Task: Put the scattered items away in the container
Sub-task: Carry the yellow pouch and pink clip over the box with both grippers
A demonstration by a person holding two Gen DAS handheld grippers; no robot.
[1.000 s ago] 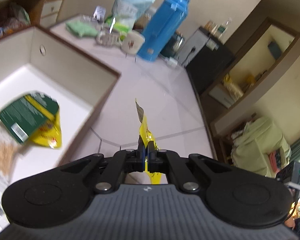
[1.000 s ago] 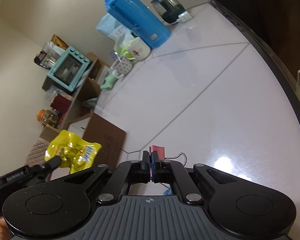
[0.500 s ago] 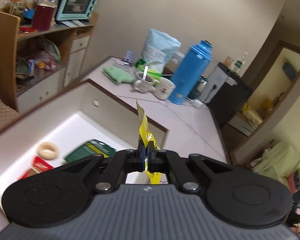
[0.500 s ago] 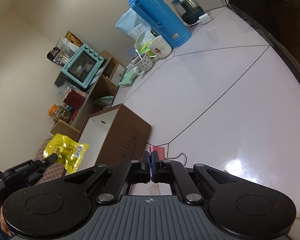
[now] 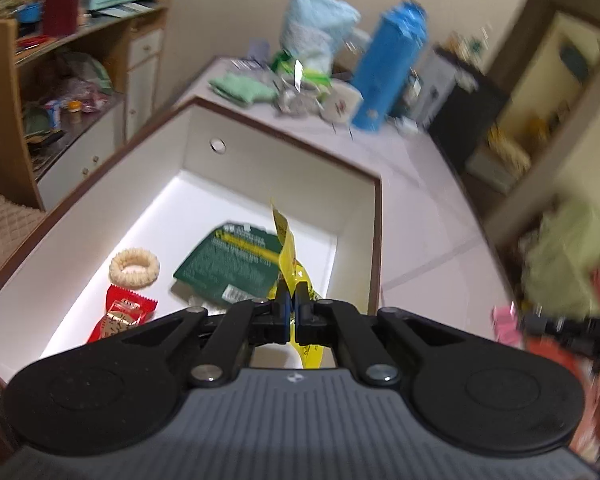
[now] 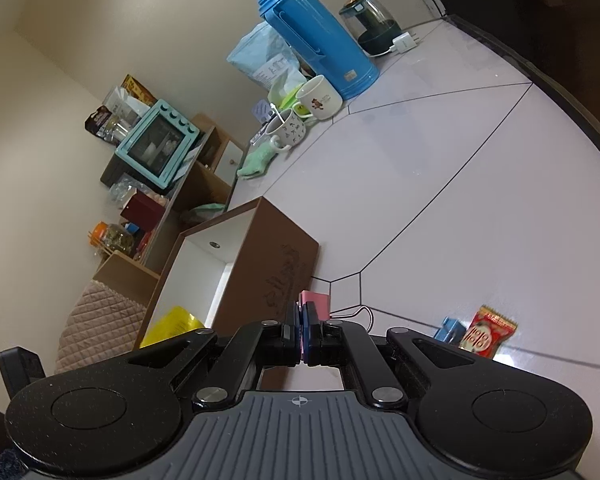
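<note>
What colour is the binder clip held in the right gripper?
Pink, with silver wire handles. The binder clip shows best in the right wrist view, clamped in the right gripper.

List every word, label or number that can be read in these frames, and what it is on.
None can be read.
Green packet in the box: print blurred.
Red sachet: characters too small.
Red packet on the counter: white characters, not legible.
Blue flask label: too small.
Brown box side marking: unclear.
</note>
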